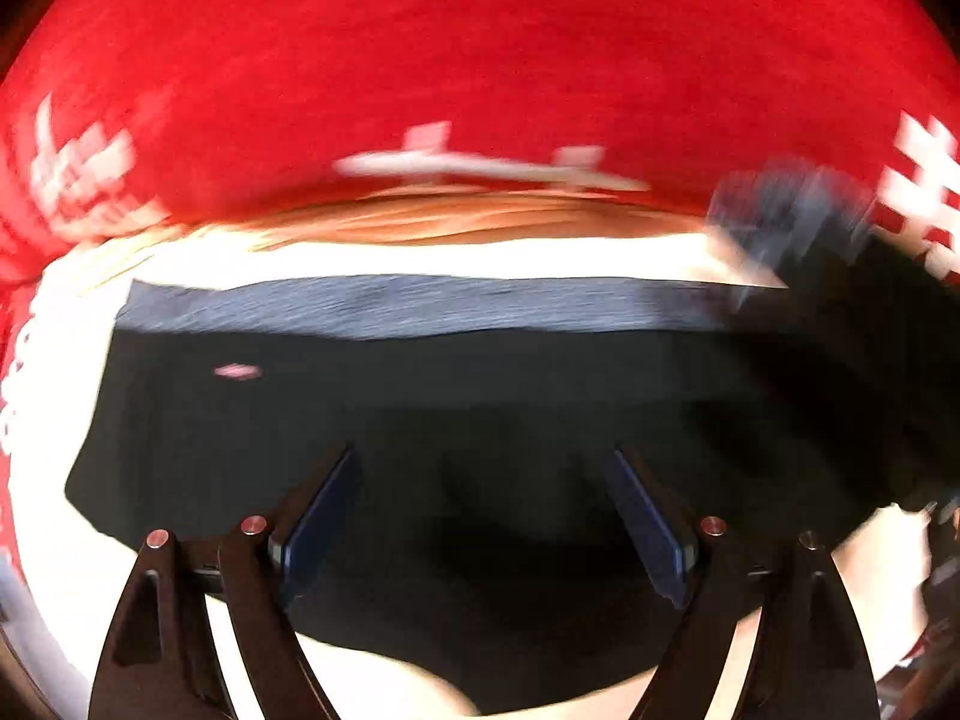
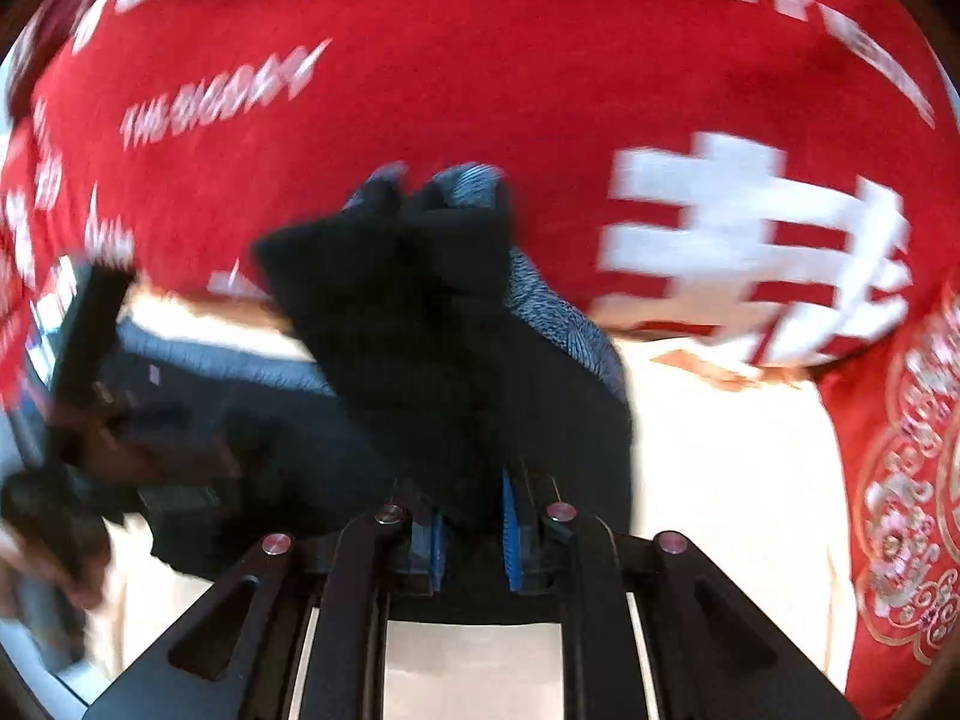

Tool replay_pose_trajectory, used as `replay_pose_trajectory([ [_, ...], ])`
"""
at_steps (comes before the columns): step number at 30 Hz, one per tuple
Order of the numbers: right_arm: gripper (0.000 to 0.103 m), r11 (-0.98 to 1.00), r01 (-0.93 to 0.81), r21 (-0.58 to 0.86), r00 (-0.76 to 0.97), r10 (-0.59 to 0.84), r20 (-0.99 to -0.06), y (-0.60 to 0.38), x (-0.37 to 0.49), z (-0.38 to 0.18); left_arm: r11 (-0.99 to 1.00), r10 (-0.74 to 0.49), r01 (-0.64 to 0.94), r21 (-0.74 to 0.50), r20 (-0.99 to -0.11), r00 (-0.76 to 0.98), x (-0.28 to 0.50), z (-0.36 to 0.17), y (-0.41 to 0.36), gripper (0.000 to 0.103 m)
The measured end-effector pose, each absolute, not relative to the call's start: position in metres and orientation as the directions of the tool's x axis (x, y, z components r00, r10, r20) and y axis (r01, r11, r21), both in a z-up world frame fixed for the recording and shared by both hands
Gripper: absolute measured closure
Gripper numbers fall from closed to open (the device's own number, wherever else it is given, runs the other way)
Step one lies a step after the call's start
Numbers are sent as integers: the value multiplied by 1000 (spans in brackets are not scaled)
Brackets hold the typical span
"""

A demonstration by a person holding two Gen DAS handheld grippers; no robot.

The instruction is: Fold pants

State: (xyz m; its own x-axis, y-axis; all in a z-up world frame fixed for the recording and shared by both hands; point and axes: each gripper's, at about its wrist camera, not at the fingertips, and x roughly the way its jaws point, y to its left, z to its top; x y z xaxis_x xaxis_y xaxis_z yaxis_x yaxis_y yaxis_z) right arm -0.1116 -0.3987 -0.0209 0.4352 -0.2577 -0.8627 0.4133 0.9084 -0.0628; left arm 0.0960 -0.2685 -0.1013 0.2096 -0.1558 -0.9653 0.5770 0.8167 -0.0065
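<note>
Pants [image 1: 420,408]: dark, mostly flat on your pale worktop [image 1: 72,588], one end raised for folding.
Right tongs [image 2: 474,534]: clenched on a bunch of that raised cloth, likely so you can carry it over.
Left tongs [image 1: 486,516]: spread wide above the flat cloth, gripping nothing.
Red cloth [image 2: 480,60]: printed, lying beyond the worktop.

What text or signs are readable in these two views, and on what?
No text is readable with certainty; all of it is white print on the red cloth.
Top right, right wrist view: Latin capitals, maybe "HAPPY", blurred.
Upper left: slanted line, unreadable.
Large block character: smeared.
Left wrist view, white marks: motion-blurred, unreadable.
</note>
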Motion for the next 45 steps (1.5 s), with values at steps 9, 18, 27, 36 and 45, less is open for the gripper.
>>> replay_pose_trajectory([
  [9, 58, 884, 148, -444, 273, -468, -840, -293, -83, -86, 831, -149, 555, -27, -973, 175, 127, -114, -204, 18],
  [18, 57, 775, 553, 306, 436, 43, -899, -369, -143, -39, 713, -333, 664, -226, -942, 37, 105, -87, -268, 18],
  [27, 57, 210, 701, 682, 637, 246, -730, -446, -194, -100, 615, -360, 714, -334, -925, -122, 57, -102, -342, 20],
  [36, 98, -71, 645, 761, 750, 245, -614, -465, -212, -135, 630, -351, 702, -332, -928, -125, 38, -92, -350, 38],
  [45, 99, 88, 655, 750, 689, 339, -641, -451, -203, -114, 642, -304, 729, -239, -952, -44, 14, -85, -314, 38],
])
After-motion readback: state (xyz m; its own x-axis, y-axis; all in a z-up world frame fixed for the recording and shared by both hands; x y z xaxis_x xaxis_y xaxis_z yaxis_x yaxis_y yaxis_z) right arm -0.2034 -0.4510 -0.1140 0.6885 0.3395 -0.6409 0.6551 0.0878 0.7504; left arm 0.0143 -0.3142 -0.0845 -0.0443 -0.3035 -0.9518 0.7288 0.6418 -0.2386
